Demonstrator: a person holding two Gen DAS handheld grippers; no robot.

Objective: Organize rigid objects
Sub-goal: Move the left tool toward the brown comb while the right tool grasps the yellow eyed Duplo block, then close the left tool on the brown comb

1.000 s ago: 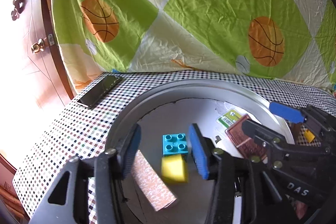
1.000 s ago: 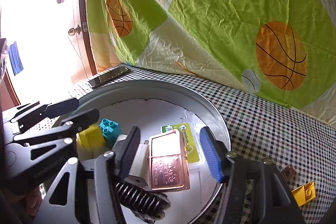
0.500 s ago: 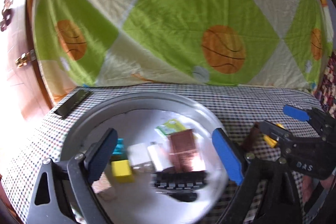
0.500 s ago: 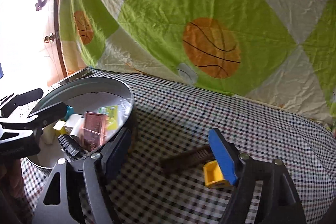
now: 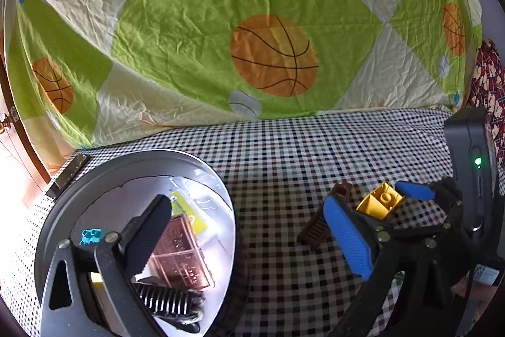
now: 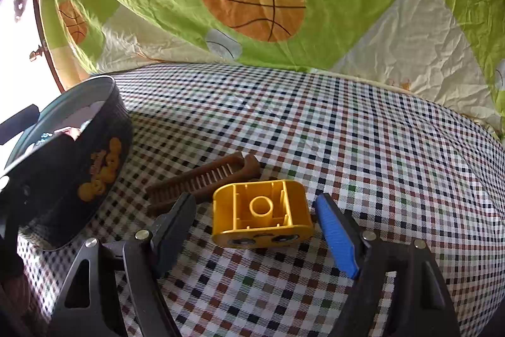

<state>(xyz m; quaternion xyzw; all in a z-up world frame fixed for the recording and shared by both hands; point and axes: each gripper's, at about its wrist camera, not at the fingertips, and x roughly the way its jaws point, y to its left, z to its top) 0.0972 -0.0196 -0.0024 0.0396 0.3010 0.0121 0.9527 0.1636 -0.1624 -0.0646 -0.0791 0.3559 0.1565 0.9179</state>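
Right claw (image 6: 252,220) was spread wide open, low over the checkered desk (image 6: 347,131), with nothing gripped. Sat right between its 2 fingers: a yellow block (image 6: 262,215), tipped so the hollow underside faced the camera, not touching either pad as far as could be made out. Just behind it lay a brown comb (image 6: 202,180), flat on the cloth, teeth toward the back wall, its handle end up against the block or very nearly; couldn't tell which. Off to the left stood a round tin (image 6: 94,147), dark outside with orange cartoon shapes on the wall.

Left claw (image 5: 249,229) was also wide open and holding nothing, hanging above the tin's right edge (image 5: 221,188), 1 finger over the tin and the blue-padded one out over the cloth. Down inside the tin: a copper-coloured bar (image 5: 180,255), a teal block (image 5: 91,236) toward the left wall, a yellow-green packet (image 5: 189,210) partly under the bar, a black comb-like thing (image 5: 170,302) at the near side, and a bit of another yellow piece (image 5: 96,278) mostly hidden by the finger. Same yellow block (image 5: 380,202) and brown comb (image 5: 318,226) showed up in the left view too, out on the cloth between the right claw's fingers, well clear of the tin. Basketball-print sheet (image 5: 274,56) hung behind everything, plus a dark flat phone-like thing (image 5: 66,176) beside the tin's far-left rim.
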